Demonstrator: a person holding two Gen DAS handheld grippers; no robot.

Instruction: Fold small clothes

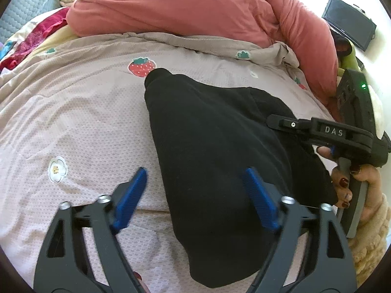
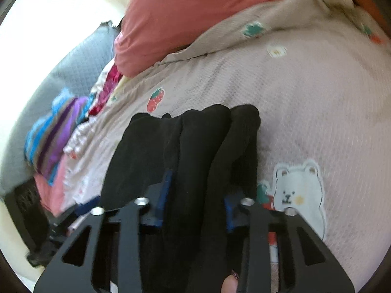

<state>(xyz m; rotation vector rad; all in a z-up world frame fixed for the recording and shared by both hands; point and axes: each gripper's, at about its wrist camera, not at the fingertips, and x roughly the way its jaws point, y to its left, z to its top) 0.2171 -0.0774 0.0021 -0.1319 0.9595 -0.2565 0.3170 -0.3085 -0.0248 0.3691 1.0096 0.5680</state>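
A black garment (image 1: 215,131) lies on a pale pink bedspread (image 1: 80,112) printed with strawberries, flowers and a white bear. Seen from the left wrist, the garment runs from a narrow end by a strawberry print (image 1: 141,66) in the middle of the bed down toward the near edge, widening as it comes. The left gripper (image 1: 195,195) hovers over its near part with its jaws spread wide; one blue pad (image 1: 133,195) stands over bare bedspread to the left of the cloth and the other is over the black fabric, and neither presses on anything. At the right of that view the right gripper (image 1: 281,122) reaches in over the garment's right side, held by a hand (image 1: 352,183) in a fuzzy cream sleeve (image 1: 371,239). In the right wrist view, the right gripper (image 2: 195,200) has bunched folds of the black garment (image 2: 195,141) between its blue pads, with the jaws drawn close on the cloth; this view is somewhat blurred. A large salmon-pink quilt (image 1: 176,7) is heaped along the far side of the bed. A pile of coloured clothes (image 2: 56,131), striped in blue and purple, sits at the left edge of the bed beside a grey quilted cushion (image 2: 73,68).
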